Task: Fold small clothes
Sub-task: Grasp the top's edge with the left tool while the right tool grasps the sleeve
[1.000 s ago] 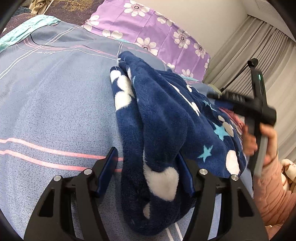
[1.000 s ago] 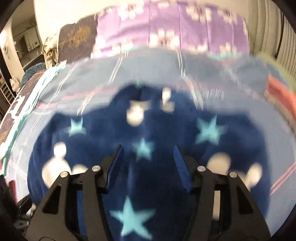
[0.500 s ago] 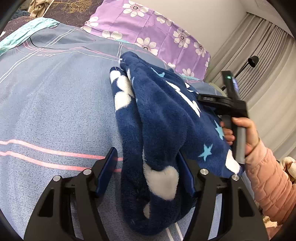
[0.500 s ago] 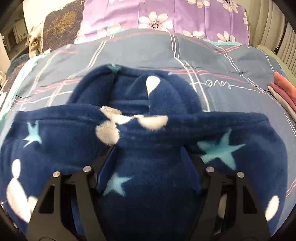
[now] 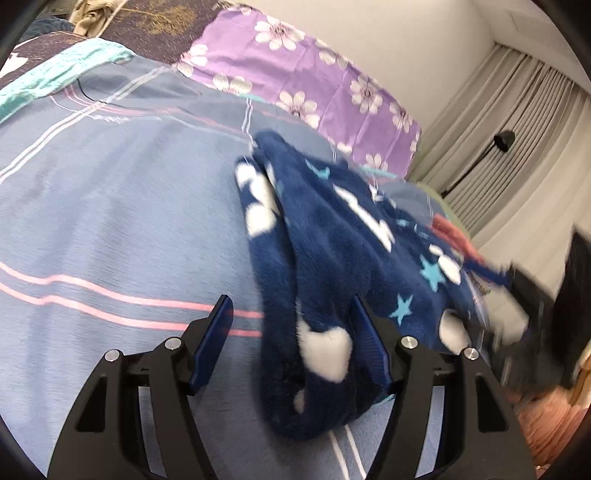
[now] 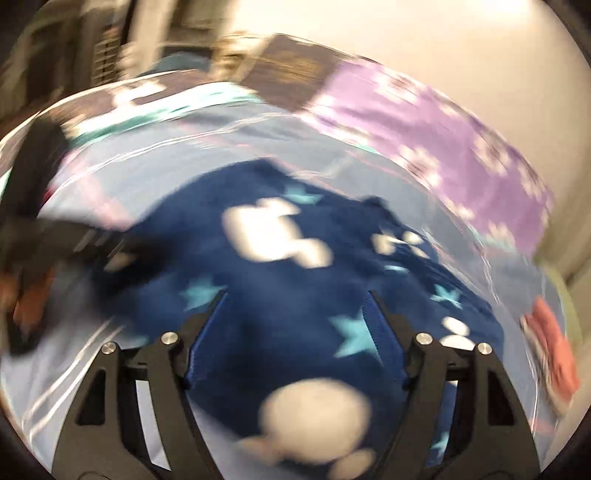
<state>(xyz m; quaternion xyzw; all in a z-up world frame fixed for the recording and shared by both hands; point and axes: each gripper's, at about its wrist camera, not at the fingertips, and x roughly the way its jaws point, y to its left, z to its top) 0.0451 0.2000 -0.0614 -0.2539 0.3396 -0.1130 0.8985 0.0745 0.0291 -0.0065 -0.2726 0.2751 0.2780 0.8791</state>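
A navy fleece garment [image 5: 332,266] with white blobs and pale blue stars lies bunched on the blue-grey striped bedspread [image 5: 110,229]. My left gripper [image 5: 291,325] hovers at its near end with jaws opening. The garment's folded edge sits between them against the right finger [image 5: 369,343], while the left finger [image 5: 212,343] is clear of it. In the blurred right wrist view my right gripper [image 6: 293,314] is low over the same garment [image 6: 295,266]. Its jaws are opening and fabric fills the gap between them. The right gripper [image 5: 535,295] shows as a dark smear in the left wrist view.
A purple flowered pillow [image 5: 295,81] and a dark patterned one [image 5: 155,33] lie at the head of the bed. Folded coral clothes [image 6: 554,350] sit at the bed's right edge. Curtains [image 5: 517,129] and a black lamp [image 5: 502,140] stand beyond. A pink sleeve [image 5: 546,417] is at lower right.
The right gripper has swung away to the right and rolled, its view now blurred, with wider jaws. The garment's right side has dropped flatter. The left gripper has hardly shifted.
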